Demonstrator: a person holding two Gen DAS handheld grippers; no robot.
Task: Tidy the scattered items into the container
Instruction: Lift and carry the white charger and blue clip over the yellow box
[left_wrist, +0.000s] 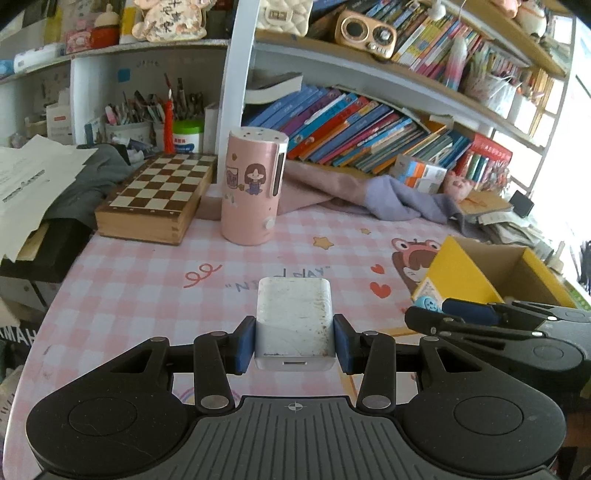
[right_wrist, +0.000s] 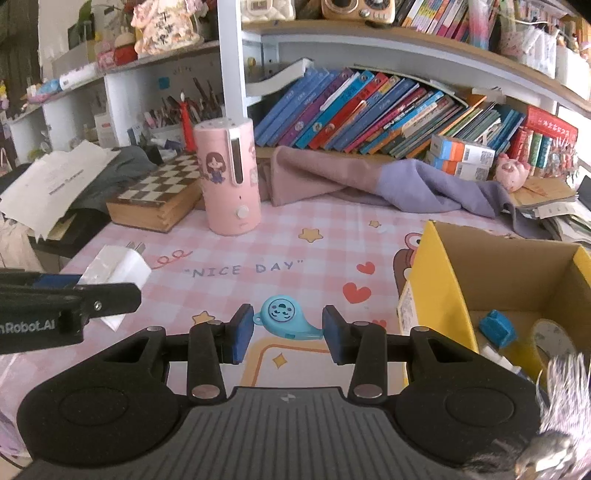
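Observation:
My left gripper (left_wrist: 294, 341) is shut on a white charger block (left_wrist: 294, 321), lifted above the pink checked mat; the same charger (right_wrist: 118, 267) shows at the left of the right wrist view, prongs pointing away. My right gripper (right_wrist: 288, 332) is shut on a light blue teardrop-shaped toy (right_wrist: 282, 317) with a face on it, its two ends against the blue pads. In the left wrist view the right gripper (left_wrist: 443, 312) comes in from the right with the blue toy (left_wrist: 428, 304) at its tip. The yellow cardboard box (right_wrist: 436, 280) stands open at the right, holding a blue item (right_wrist: 496, 326) and other small things.
A tall pink cylinder (left_wrist: 251, 192) with a cartoon girl stands mid-table beside a wooden chessboard box (left_wrist: 159, 195). A pink and purple cloth (right_wrist: 388, 181) lies along the back below the shelves of books (right_wrist: 369, 110). Papers (left_wrist: 33, 177) pile at the left. A fluffy sleeve (right_wrist: 561, 424) shows bottom right.

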